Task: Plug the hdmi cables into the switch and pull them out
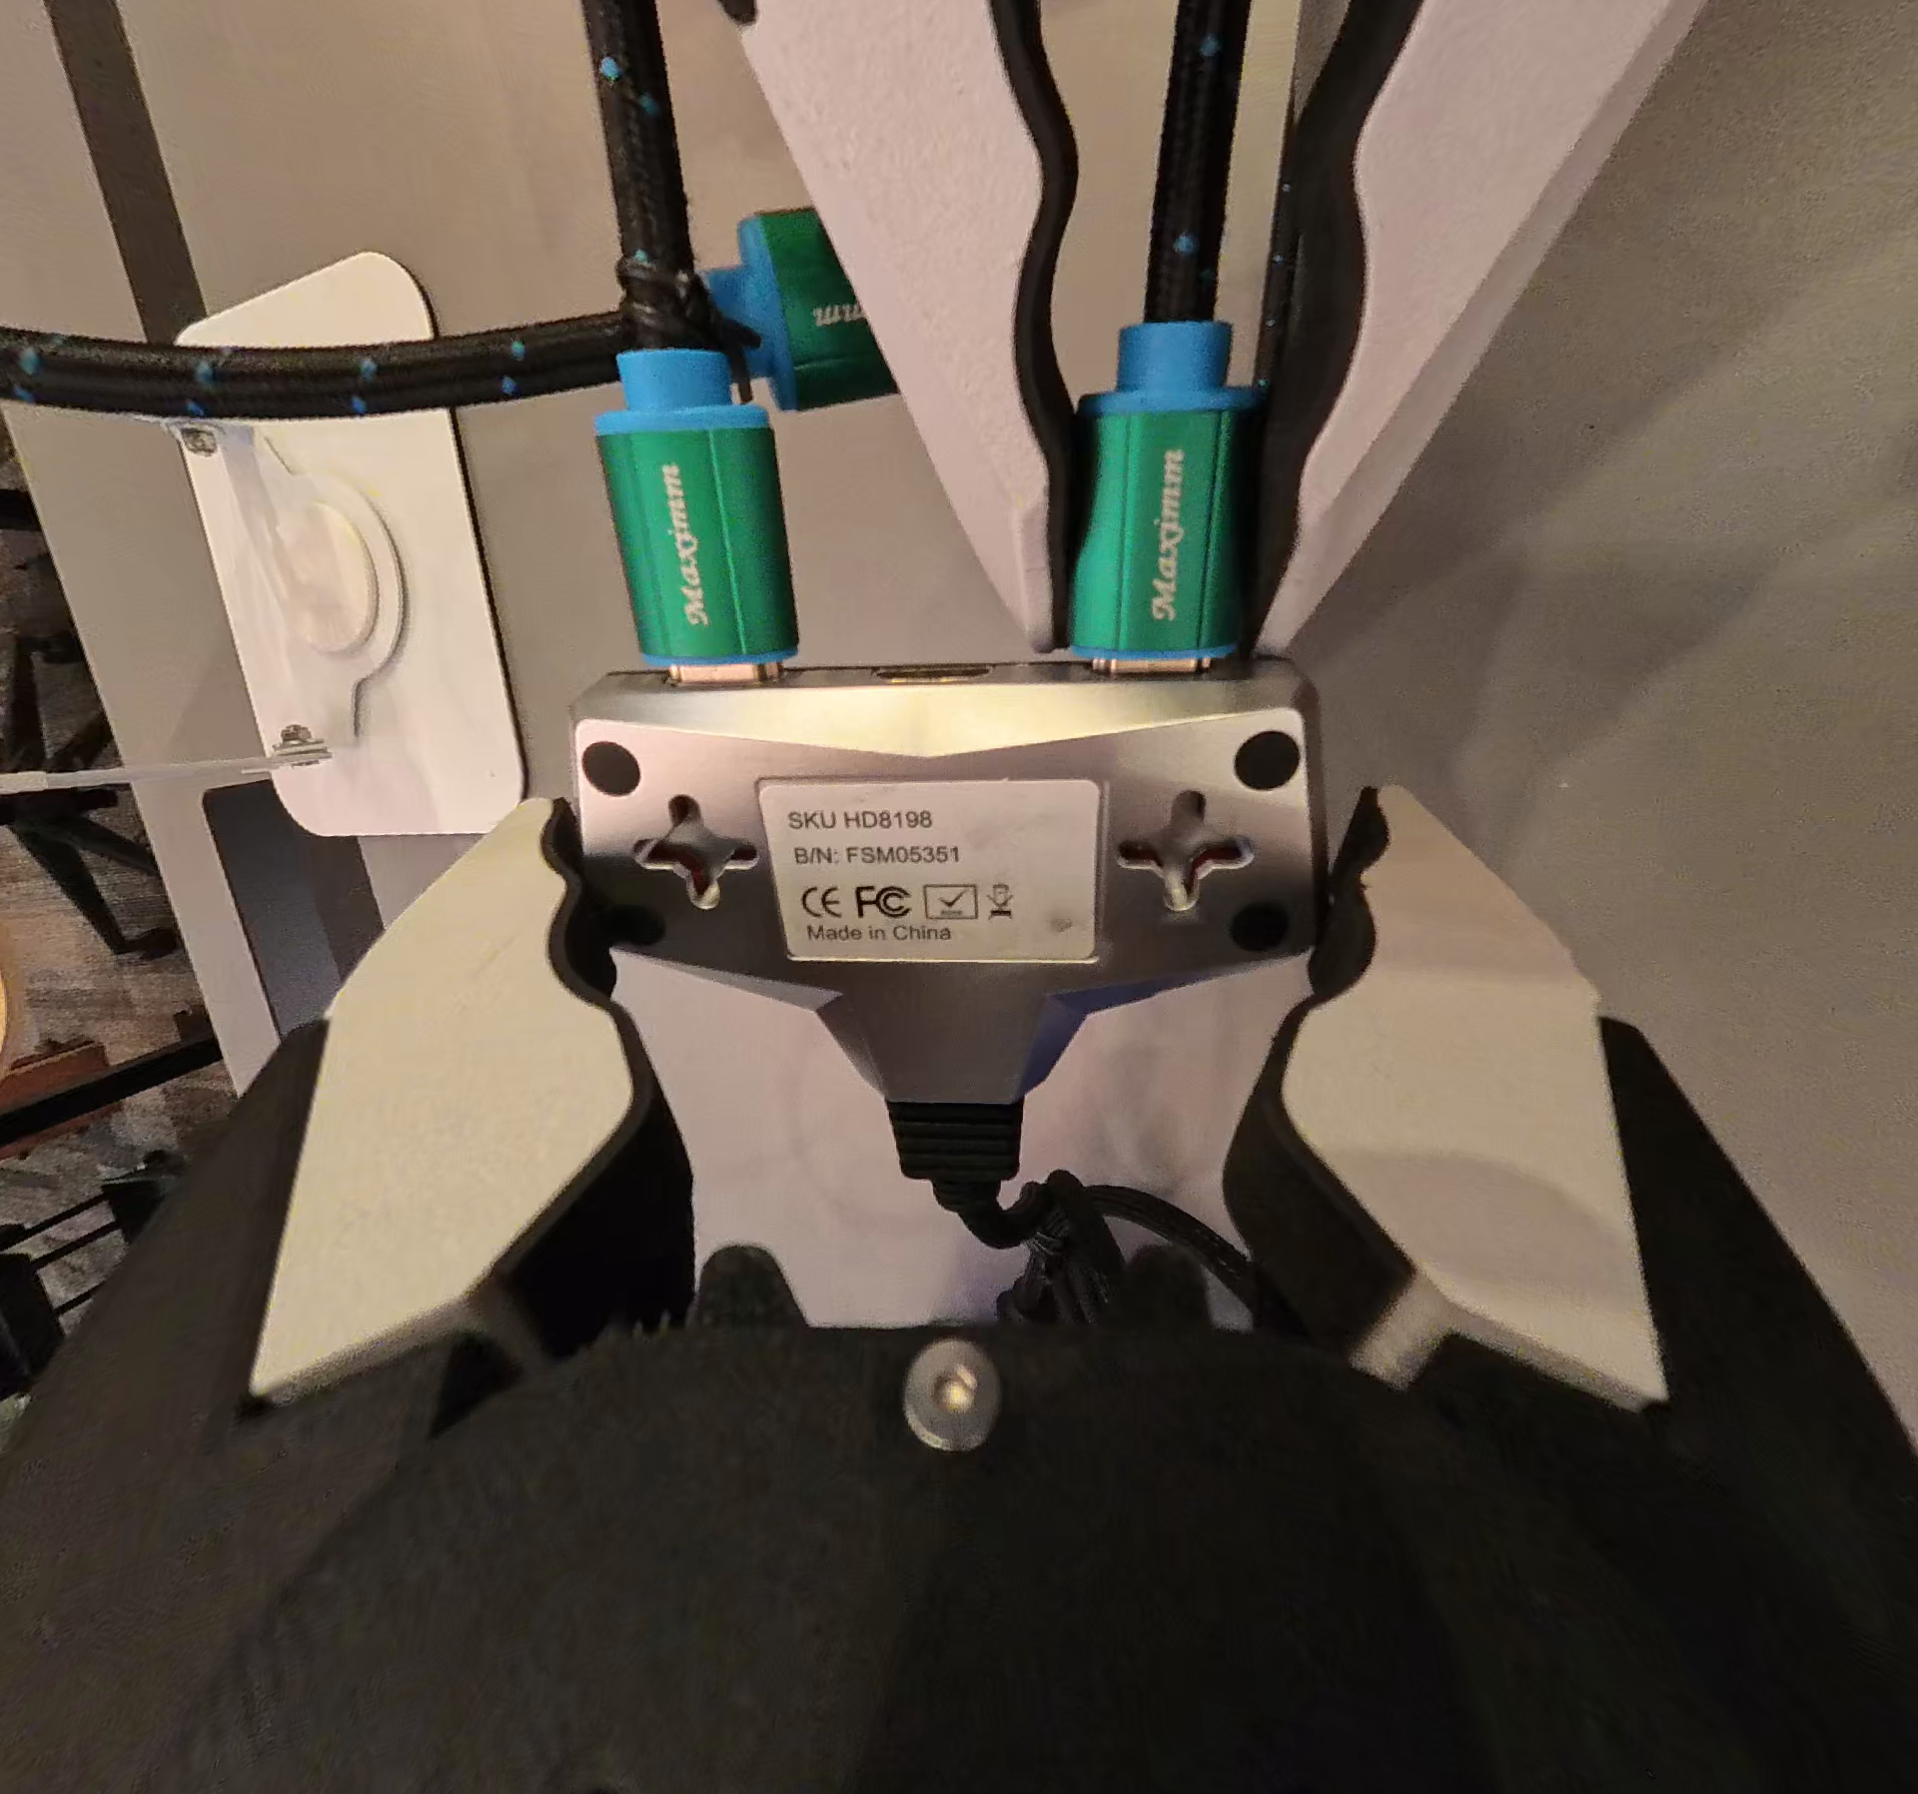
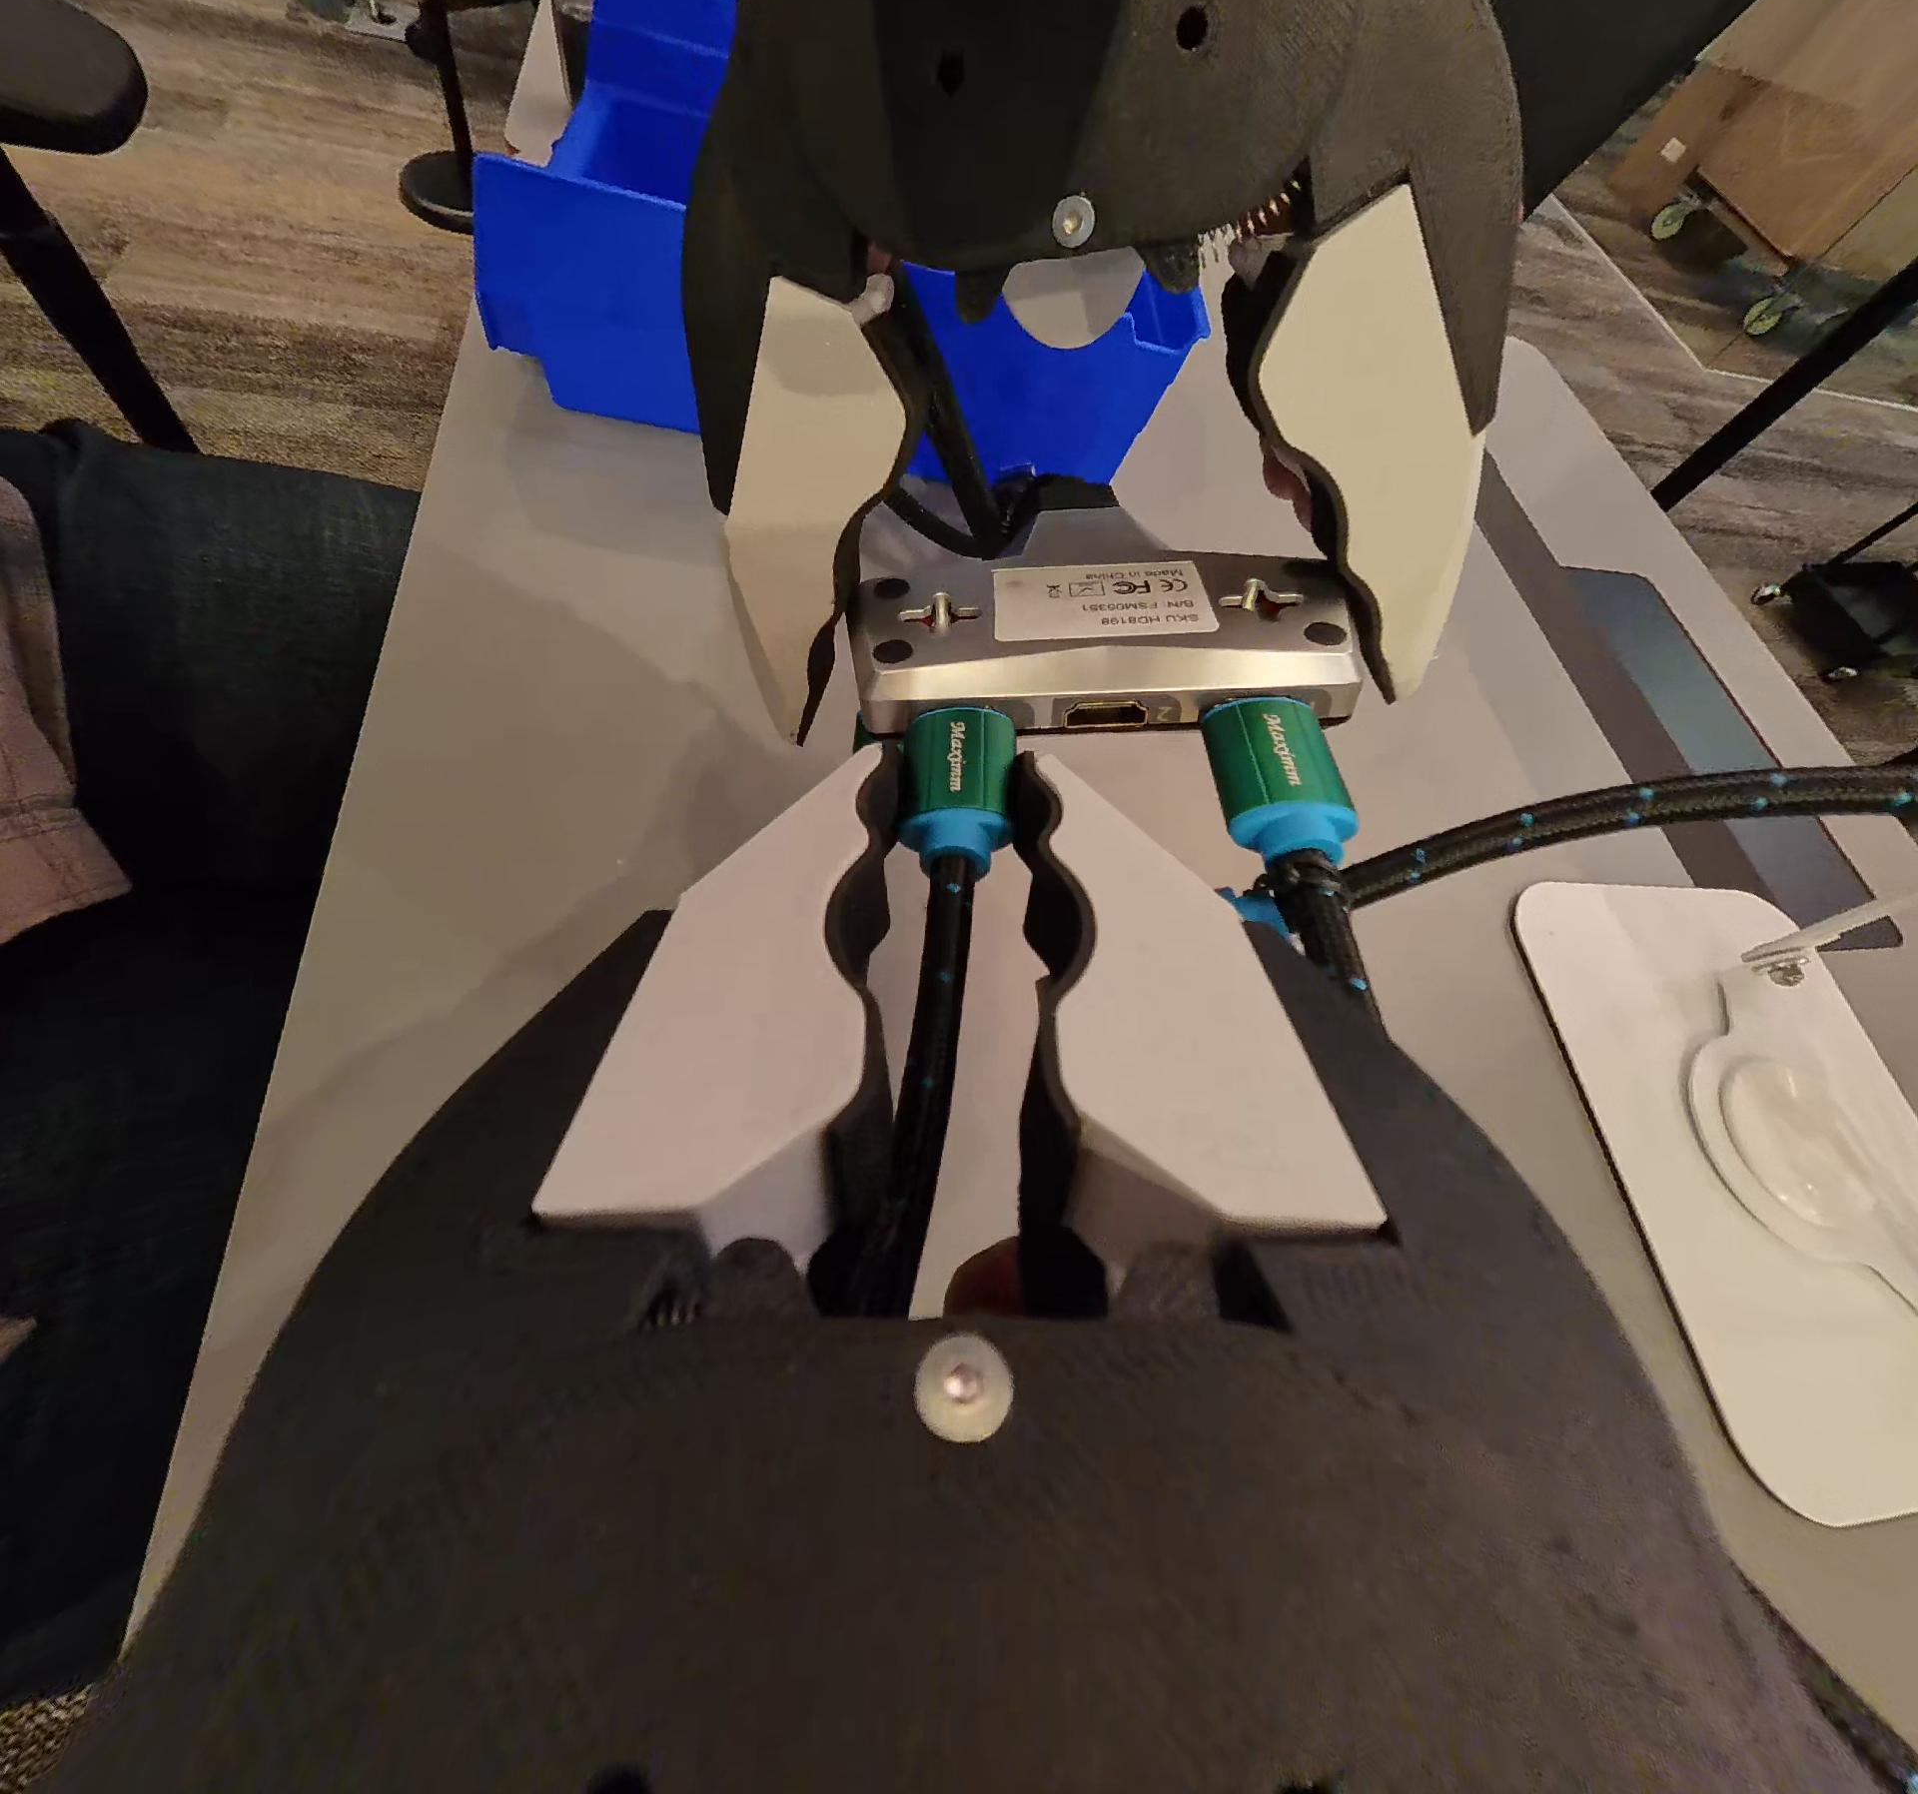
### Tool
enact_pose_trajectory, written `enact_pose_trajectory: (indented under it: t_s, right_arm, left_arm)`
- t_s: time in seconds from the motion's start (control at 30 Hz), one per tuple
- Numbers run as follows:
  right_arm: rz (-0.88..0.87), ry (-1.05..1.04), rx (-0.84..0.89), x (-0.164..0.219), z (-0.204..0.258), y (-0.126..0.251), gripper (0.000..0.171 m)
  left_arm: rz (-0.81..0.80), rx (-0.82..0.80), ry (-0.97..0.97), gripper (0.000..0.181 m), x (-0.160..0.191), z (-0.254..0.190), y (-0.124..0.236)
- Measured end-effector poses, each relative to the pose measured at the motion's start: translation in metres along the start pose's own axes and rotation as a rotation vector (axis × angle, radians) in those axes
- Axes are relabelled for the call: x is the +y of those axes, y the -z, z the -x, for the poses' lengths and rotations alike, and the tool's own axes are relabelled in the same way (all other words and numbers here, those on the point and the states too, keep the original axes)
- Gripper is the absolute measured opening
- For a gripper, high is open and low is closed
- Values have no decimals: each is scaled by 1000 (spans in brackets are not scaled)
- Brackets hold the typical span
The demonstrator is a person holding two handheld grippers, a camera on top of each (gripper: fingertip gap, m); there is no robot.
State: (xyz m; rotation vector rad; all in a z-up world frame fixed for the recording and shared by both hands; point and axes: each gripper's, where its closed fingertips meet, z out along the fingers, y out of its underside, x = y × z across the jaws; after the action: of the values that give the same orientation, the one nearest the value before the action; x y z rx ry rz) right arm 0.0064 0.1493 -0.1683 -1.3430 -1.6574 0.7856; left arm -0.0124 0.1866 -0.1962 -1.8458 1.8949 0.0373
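My left gripper (image 1: 955,867) is shut on the silver HDMI switch (image 1: 934,738), one pad on each short side. The switch lies with its labelled underside up. Two green HDMI plugs sit in its outer ports: one on the left (image 1: 706,551) and one on the right (image 1: 1157,530). The middle port (image 2: 1100,712) is empty. My right gripper (image 2: 955,777) is shut on the plug (image 2: 955,758) that shows on the right in the left wrist view, its pads against both sides. The other plug (image 2: 1277,769) is untouched. A third green plug (image 1: 820,312) lies loose behind. The left gripper (image 2: 1100,691) faces me.
A blue bin (image 2: 602,239) stands behind the switch on the grey table (image 2: 519,706). A white plate with a clear plastic fixture (image 2: 1764,1173) lies to the right. Black braided cables (image 2: 1557,821) trail right. Dark fabric (image 2: 187,706) lies beyond the table's left edge. There is about 4 cm between the tips of the two grippers.
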Motion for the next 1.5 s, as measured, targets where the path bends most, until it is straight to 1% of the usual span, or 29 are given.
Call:
enact_pose_trajectory:
  t_s: [0.2, 0.33, 0.4, 0.47, 0.57, 0.6, 0.63, 0.67, 0.83, 0.9, 0.97, 1.13, 1.2, 1.3, 1.37, 1.5]
  right_arm:
    - [-78, -38, -36, -7, 3, 5, 18]
    - [-134, -63, -49, -12, 4, 8, 18]
    - [-142, -66, -53, -13, 5, 8, 19]
    - [-127, -60, -58, -11, 6, 5, 18]
    - [-100, -51, -52, -8, 7, 4, 19]
    - [-103, -56, -49, -10, 6, 4, 19]
    - [-114, -68, -51, -12, 6, 5, 18]
    - [-115, -73, -54, -14, 6, 5, 18]
    - [-47, -31, -20, -9, 5, 0, 18]
    - [-39, -35, -20, -8, 5, -2, 18]
    - [-41, -46, -17, -7, 4, -3, 18]
    - [-66, -56, -26, -9, 5, 0, 18]
    - [-73, -57, -22, -10, 3, 1, 19]
    - [-79, -74, -24, -10, 1, 3, 19]
    - [-83, -96, -27, -10, 0, 4, 19]
    - [-92, -147, -22, -10, -5, 4, 18]
  left_arm:
    - [-78, 80, 37, 130, -8, -5, 7]
    - [-151, 107, 68, 129, -15, -6, 14]
    - [-161, 115, 77, 129, -15, -7, 15]
    - [-128, 120, 77, 129, -12, -10, 13]
    - [-101, 79, 54, 130, -9, -10, 8]
    - [-94, 68, 51, 133, -9, -9, 7]
    - [-70, 55, 46, 142, -6, -9, 4]
    - [-38, 47, 38, 146, -3, -10, 0]
    - [15, 5, 11, 144, 0, -5, -5]
    - [38, 20, -7, 141, 3, -8, -7]
    - [37, 14, -21, 136, 3, -7, -8]
    - [26, 52, 3, 136, 0, -10, -5]
    - [29, 27, -8, 136, 0, -6, -2]
    - [48, -57, -34, 140, 3, 2, 1]
    - [68, -128, -80, 135, 6, 6, 2]
    - [55, -273, -188, 105, 1, 12, 8]
